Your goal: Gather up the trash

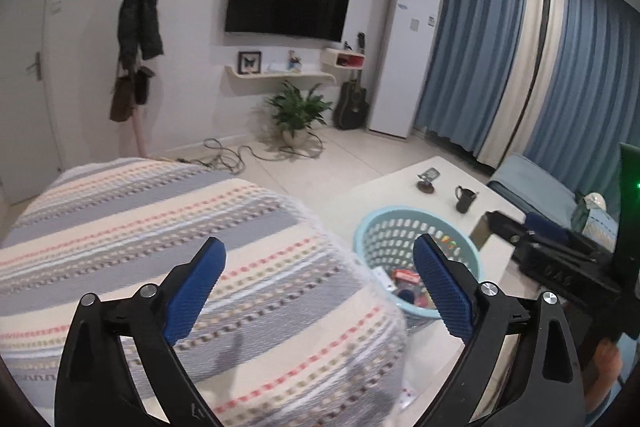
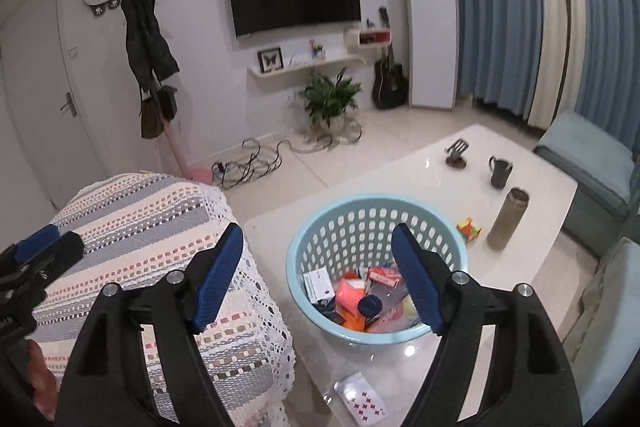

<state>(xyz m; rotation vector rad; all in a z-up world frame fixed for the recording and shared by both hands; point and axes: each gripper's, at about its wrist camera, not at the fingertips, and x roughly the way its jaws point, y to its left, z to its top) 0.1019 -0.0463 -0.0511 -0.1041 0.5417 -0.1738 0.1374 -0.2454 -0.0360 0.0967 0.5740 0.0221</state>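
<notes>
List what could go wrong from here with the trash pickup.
The playing card lies flat on the glossy table, so the open right gripper may slide over it rather than lift it. The basket is already piled with trash, so more may spill. The bottle beside it could be tipped.

A light blue plastic basket (image 2: 376,223), round with rows of oval holes in its wall, stands upright on the white surface (image 2: 424,163) near its edge. It holds a heap of trash (image 2: 356,301): a small white box, a red-and-white packet, pink and orange wrappers and a dark blue round cap. On the surface just outside the basket lies a flat playing card (image 2: 362,401) with red diamonds, face up.
</notes>
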